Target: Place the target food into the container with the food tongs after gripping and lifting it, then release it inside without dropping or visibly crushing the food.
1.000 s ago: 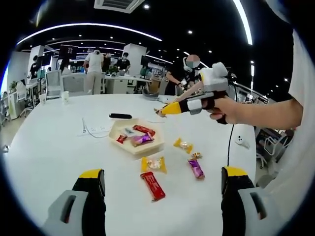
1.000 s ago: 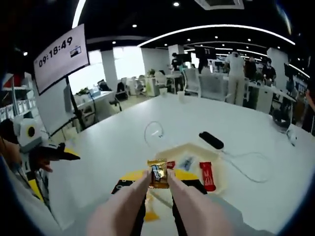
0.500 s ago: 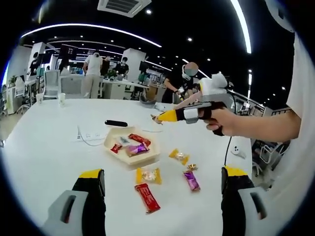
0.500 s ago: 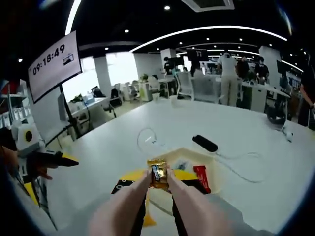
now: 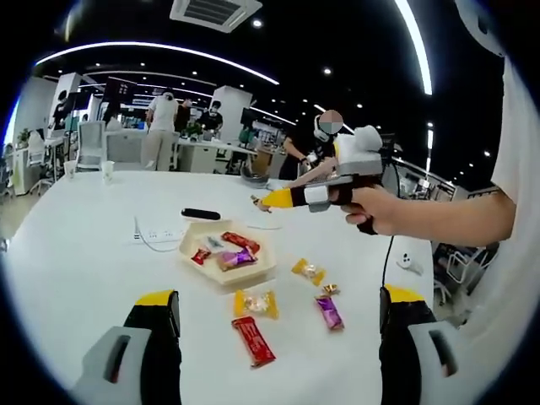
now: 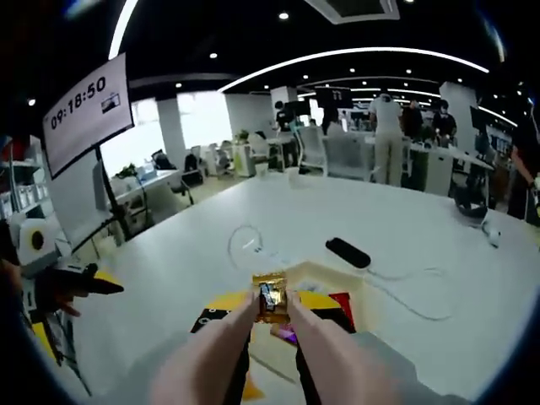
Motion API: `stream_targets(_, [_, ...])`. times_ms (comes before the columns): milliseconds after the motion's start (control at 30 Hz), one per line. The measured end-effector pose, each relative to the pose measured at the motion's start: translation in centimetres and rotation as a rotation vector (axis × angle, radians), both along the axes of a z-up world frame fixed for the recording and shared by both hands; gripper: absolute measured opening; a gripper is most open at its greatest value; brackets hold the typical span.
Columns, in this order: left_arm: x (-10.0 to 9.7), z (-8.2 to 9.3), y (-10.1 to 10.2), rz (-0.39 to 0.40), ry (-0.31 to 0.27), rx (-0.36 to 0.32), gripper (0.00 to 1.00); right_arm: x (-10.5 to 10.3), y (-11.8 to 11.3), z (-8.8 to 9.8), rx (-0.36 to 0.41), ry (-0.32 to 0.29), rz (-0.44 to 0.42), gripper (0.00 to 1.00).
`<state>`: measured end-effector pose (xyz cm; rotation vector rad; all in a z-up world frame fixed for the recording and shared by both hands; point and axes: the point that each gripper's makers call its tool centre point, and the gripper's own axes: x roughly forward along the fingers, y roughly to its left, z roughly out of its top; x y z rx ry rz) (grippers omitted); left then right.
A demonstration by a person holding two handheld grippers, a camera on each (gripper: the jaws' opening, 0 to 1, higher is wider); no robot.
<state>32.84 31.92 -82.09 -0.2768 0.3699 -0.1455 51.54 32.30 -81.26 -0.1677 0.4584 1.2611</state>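
Five wrapped candies on the table (image 5: 76, 253), four in the tray (image 5: 221, 270); right gripper (image 6: 272, 297) above it pinches one gold candy (image 6: 271, 296), left gripper (image 5: 274, 314) jaws wide, low.

Over the last second the right gripper (image 5: 268, 199), tongs (image 6: 272, 325) clamped on the gold candy (image 6: 271, 296), has moved from the tray's (image 5: 221, 272) right side to above it. In the right gripper view the tray (image 6: 329, 276) has slid further under the tongs.
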Motion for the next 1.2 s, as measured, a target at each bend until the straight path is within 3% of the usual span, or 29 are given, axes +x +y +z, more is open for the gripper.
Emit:
stream_targets(433, [-1.0,-0.1,0.8,0.021,0.011,0.008,0.99,0.6,0.7,-1.3,-0.025,-0.005,0.0,0.19])
stream_targets(1200, [-1.3,-0.6,1.4,0.043,0.023,0.003,0.99,0.6,2.9,-1.6,-0.019,0.004,0.012,0.19])
